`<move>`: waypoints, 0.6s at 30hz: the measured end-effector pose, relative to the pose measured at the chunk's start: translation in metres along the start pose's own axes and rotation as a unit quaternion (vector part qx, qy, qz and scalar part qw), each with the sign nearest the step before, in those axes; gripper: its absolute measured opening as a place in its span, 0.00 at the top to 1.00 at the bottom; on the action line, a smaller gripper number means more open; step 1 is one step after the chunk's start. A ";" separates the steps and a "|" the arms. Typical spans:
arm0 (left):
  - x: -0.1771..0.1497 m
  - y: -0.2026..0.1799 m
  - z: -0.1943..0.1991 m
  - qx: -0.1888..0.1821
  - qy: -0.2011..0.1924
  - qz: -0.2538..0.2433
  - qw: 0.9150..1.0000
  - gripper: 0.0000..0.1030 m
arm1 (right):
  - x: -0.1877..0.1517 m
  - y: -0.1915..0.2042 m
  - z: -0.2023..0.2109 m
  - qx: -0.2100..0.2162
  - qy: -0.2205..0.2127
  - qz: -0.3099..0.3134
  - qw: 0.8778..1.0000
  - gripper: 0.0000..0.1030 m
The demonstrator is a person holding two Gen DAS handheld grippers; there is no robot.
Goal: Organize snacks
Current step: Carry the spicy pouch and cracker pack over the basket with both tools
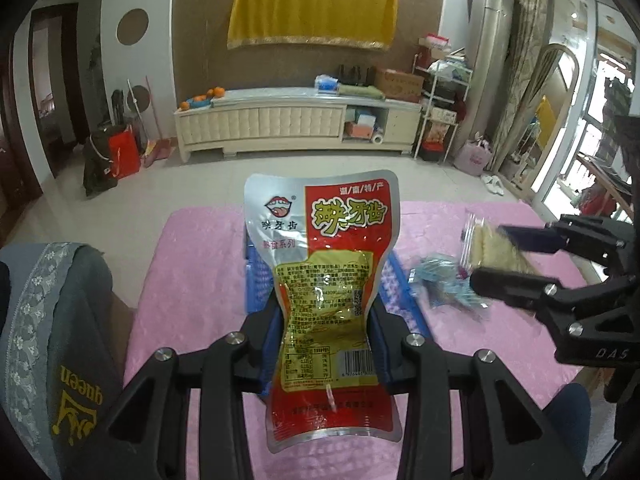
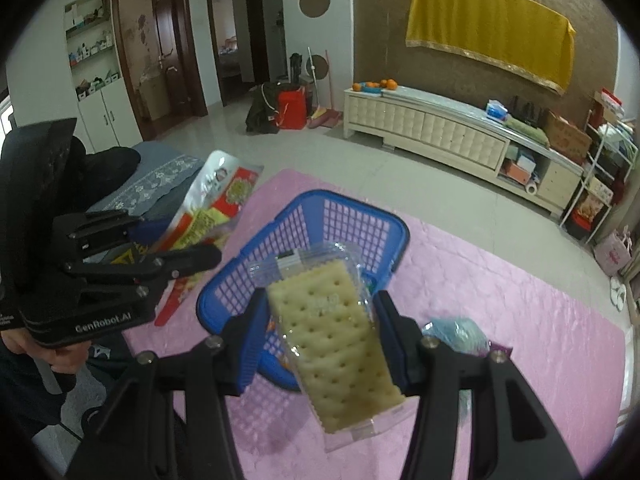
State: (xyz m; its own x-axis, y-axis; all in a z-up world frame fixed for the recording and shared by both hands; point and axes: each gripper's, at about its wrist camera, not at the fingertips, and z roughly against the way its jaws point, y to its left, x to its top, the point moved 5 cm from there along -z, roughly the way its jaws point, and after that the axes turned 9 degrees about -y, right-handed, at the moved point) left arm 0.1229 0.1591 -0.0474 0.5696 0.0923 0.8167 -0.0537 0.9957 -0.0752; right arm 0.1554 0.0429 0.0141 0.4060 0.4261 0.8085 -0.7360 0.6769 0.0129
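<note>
My left gripper point(image 1: 325, 316) is shut on a red and silver snack pouch point(image 1: 326, 280), held upright above the pink cloth. The pouch hides most of the blue basket point(image 1: 396, 292) behind it. My right gripper point(image 2: 320, 320) is shut on a clear pack of pale crackers point(image 2: 332, 336), raised over the near rim of the blue basket point(image 2: 340, 216). In the left wrist view the right gripper point(image 1: 500, 256) shows at the right with the cracker pack point(image 1: 496, 252). In the right wrist view the left gripper point(image 2: 188, 244) holds the pouch point(image 2: 216, 208) left of the basket.
A pink cloth point(image 2: 500, 312) covers the table. Small blue-wrapped snacks point(image 1: 448, 284) lie right of the basket, also seen as blue wrappers point(image 2: 456, 332). A grey embroidered chair cover point(image 1: 52, 320) stands at the left edge. A hand point(image 2: 36, 348) holds the left gripper.
</note>
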 end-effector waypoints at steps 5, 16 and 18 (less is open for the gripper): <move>0.009 0.017 -0.011 0.000 0.005 0.003 1.000 0.65 | 0.013 0.006 -0.028 0.004 0.010 0.003 1.000 0.45; 0.014 0.035 -0.066 -0.020 0.041 0.023 0.999 0.64 | 0.017 -0.012 -0.088 -0.016 0.052 -0.016 0.998 0.44; 0.014 0.035 -0.076 -0.024 0.046 0.024 0.998 0.64 | 0.019 -0.018 -0.095 -0.017 0.057 -0.023 0.998 0.44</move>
State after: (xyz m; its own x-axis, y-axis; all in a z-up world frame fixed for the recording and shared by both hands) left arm 0.1913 0.1956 -0.0819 0.6398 0.1367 0.7563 -0.0433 0.9889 -0.1420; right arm 0.2276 0.0962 -0.0272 0.4991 0.4593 0.7348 -0.6978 0.7158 0.0265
